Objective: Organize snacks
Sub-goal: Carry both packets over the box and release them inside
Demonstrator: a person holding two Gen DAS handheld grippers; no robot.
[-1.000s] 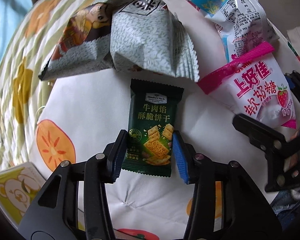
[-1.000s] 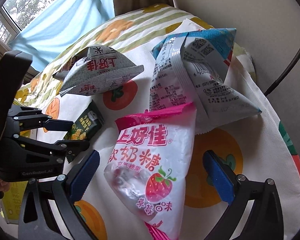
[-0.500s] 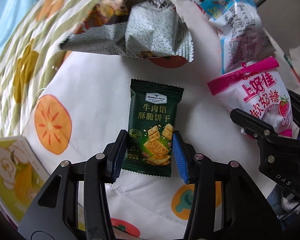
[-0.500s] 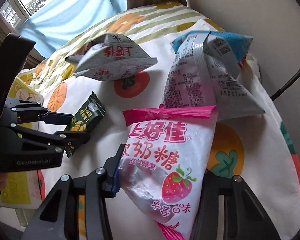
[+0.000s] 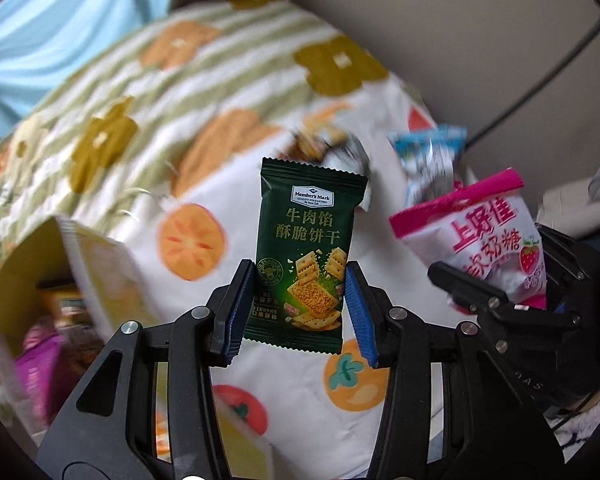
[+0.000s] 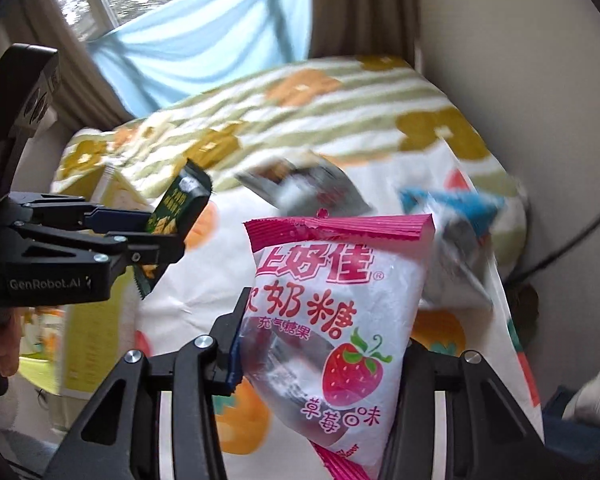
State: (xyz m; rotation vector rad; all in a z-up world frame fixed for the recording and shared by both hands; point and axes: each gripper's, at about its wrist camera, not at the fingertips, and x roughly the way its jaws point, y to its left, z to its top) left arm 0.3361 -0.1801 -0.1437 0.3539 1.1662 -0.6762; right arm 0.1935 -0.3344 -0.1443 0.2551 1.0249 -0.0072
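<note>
My left gripper (image 5: 298,312) is shut on a dark green cracker packet (image 5: 306,256) and holds it upright above the fruit-print cloth (image 5: 228,184). It also shows in the right wrist view (image 6: 178,210), held at the left. My right gripper (image 6: 320,364) is shut on a pink-and-white strawberry candy bag (image 6: 332,320), lifted off the cloth. That bag shows at the right of the left wrist view (image 5: 488,240). A grey snack bag (image 6: 304,190) and a blue-and-white snack bag (image 6: 456,236) lie on the cloth behind, blurred.
A yellow open box (image 5: 40,276) with several snacks inside stands at the left, low down; its wall shows in the right wrist view (image 6: 96,300). A beige wall (image 5: 460,40) and a black cable (image 5: 540,80) are at the right. A blue curtain (image 6: 204,48) hangs behind.
Both grippers have lifted their packets off the cloth and tilted up. The right gripper closed on the candy bag. The yellow box has come into view at the left.
</note>
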